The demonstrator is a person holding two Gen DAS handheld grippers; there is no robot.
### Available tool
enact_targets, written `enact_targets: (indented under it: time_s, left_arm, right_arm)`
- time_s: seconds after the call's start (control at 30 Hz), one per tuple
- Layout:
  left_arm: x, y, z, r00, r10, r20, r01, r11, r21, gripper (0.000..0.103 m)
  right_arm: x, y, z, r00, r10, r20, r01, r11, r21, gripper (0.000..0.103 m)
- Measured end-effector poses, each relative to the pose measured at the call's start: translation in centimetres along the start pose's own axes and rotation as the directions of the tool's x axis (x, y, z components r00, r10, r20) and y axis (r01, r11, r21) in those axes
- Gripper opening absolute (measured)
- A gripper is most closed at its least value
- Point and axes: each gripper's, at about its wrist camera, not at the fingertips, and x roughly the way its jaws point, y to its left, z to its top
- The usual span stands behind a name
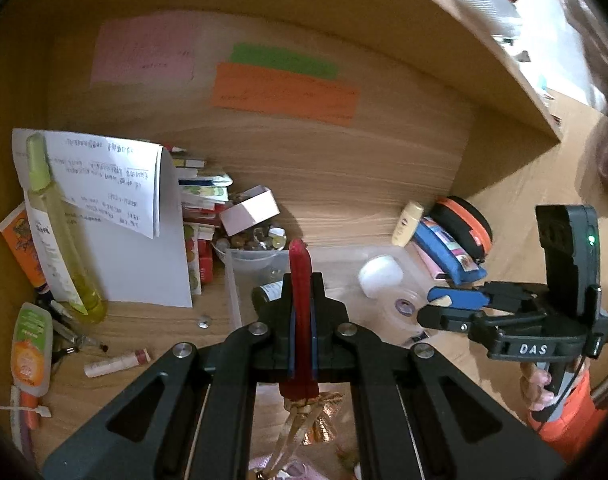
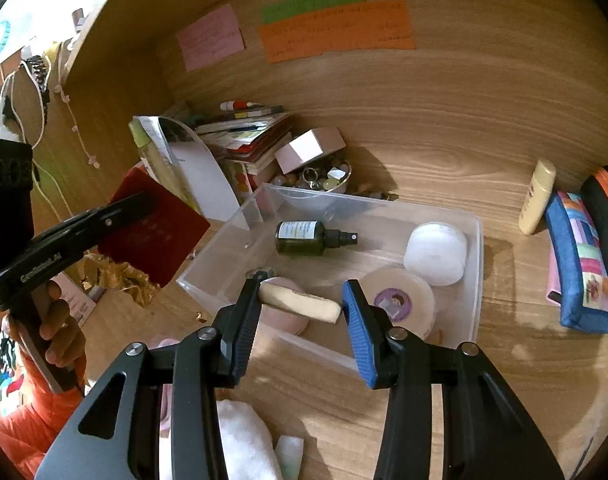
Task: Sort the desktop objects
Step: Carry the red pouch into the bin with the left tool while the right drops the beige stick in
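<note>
My left gripper (image 1: 301,280) is shut on a dark red card (image 1: 301,304), held edge-on above the desk; in the right wrist view the card (image 2: 155,232) shows flat, left of the clear plastic bin (image 2: 478,248). My right gripper (image 2: 301,300) is open over the bin's near edge, and a cream wedge-shaped sponge (image 2: 299,302) lies between its jaws, touching the left one. It also shows in the left wrist view (image 1: 440,306). In the bin lie a dark spray bottle (image 2: 304,237), a white jar (image 2: 436,254) and a tape roll (image 2: 400,304).
A folded paper sheet (image 1: 115,200), yellow-green bottle (image 1: 59,232), book pile (image 2: 243,132), pink box (image 2: 310,148) and bowl of trinkets (image 2: 324,180) stand at the back left. A cream bottle (image 2: 538,196) and blue pouch (image 2: 580,260) lie right. Tubes (image 1: 29,344) lie far left.
</note>
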Motion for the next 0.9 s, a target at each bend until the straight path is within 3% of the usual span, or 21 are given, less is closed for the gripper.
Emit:
enact_targets:
  time_s: [0.4, 0.9]
  left_arm:
    - [4.2, 1.3, 0.4, 0.999, 0.049, -0.018, -0.05, 0.998, -0.031, 0.004]
    - [8.6, 0.9, -2.0, 0.987, 0.074, -0.144, -0.07, 0.997, 0.032, 0.004]
  right_arm:
    - [3.7, -0.3, 0.3, 0.997, 0.014, -0.073, -0.015, 1.0, -0.02, 0.039]
    - [6.0, 0.5, -0.2, 0.991, -0.025, -0.129, 0.016, 0.998, -0.068, 0.039]
